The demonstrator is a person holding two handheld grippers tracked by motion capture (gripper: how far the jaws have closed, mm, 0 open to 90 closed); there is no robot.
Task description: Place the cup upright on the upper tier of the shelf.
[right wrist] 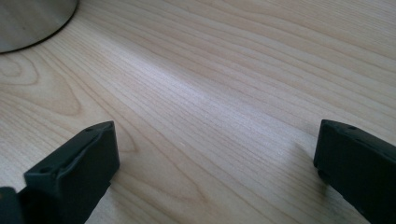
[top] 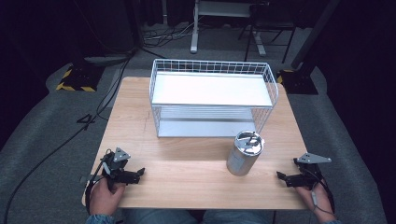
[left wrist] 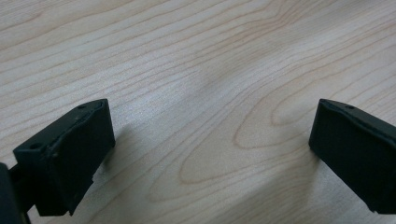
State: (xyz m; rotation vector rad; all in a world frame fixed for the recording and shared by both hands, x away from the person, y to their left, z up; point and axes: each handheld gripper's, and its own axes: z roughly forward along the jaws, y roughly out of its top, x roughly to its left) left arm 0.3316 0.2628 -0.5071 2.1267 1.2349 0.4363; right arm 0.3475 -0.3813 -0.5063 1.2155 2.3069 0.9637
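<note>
The metal can (top: 244, 153) stands upright right of the table's (top: 187, 186) centre, just near of the white wire rack (top: 212, 98). Right gripper (top: 281, 176) and left gripper (top: 139, 173) rest by the near corners, jaws spread wide, bare wood between.

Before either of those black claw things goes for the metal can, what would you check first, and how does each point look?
1. Left gripper open, nothing between its jaws: ok.
2. Right gripper open, nothing between its jaws: ok.
3. Metal can upright on the wooden table, in front of the white wire rack and apart from it: ok.
4. Bare table between the right gripper and the can: ok.
5. Rack's upper shelf free to take the can: ok.
6. Whether the can's lid is sealed or the can is full: cannot tell.
</note>
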